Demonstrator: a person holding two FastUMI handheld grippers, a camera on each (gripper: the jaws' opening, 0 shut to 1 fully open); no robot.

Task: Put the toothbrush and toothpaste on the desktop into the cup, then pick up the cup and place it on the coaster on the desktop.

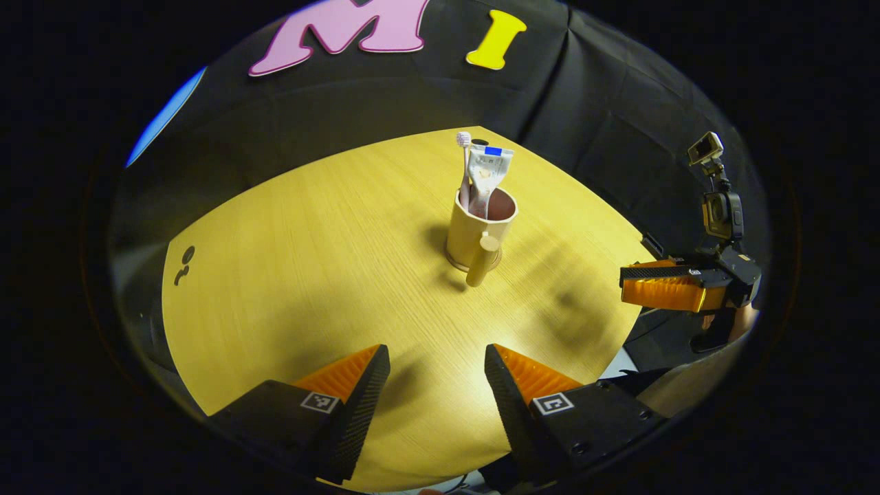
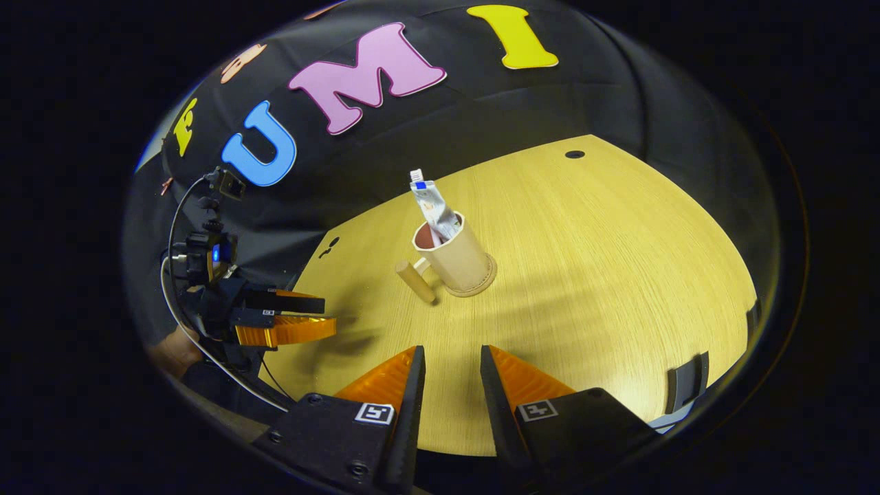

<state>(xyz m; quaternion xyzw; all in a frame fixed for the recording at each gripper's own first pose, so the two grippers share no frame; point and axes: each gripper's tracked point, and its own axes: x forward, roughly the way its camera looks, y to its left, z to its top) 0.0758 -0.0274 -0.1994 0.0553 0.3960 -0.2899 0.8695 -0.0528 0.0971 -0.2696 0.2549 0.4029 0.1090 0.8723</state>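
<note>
The desktop (image 1: 289,275) is a yellow wood-grain surface, bare apart from the task items near its middle and a few small dark holes toward its edges.

The left gripper (image 1: 436,385) hangs above the near edge of the desktop, its fingers spread wide with nothing between them. In the right gripper view it shows side-on at the desk's edge. The right gripper (image 2: 452,385) also stands back from the items, its fingers parted by a narrower gap, likewise empty. Both are well apart from the cup.

The cup (image 1: 474,230), a tan mug with a peg-like handle (image 1: 482,260) pointing toward the left gripper's camera, stands upright. Beneath it a round coaster (image 2: 481,283) shows as a thin rim around the base, so the cup appears seated on it, roughly centred.

The toothpaste (image 1: 489,172) stands in the cup, crimped end up, leaning against the rim. The toothbrush (image 1: 465,161) stands beside it in the cup, bristle head uppermost.

Assessment: the task appears complete or very nearly so. Residual risks:
- Both items are tall and lean on the rim; a knock to the cup from either gripper could tip the load or topple the cup.
- The protruding handle is the likeliest point to be snagged by a passing finger.
- A nudge could slide the cup partly off the coaster.
</note>
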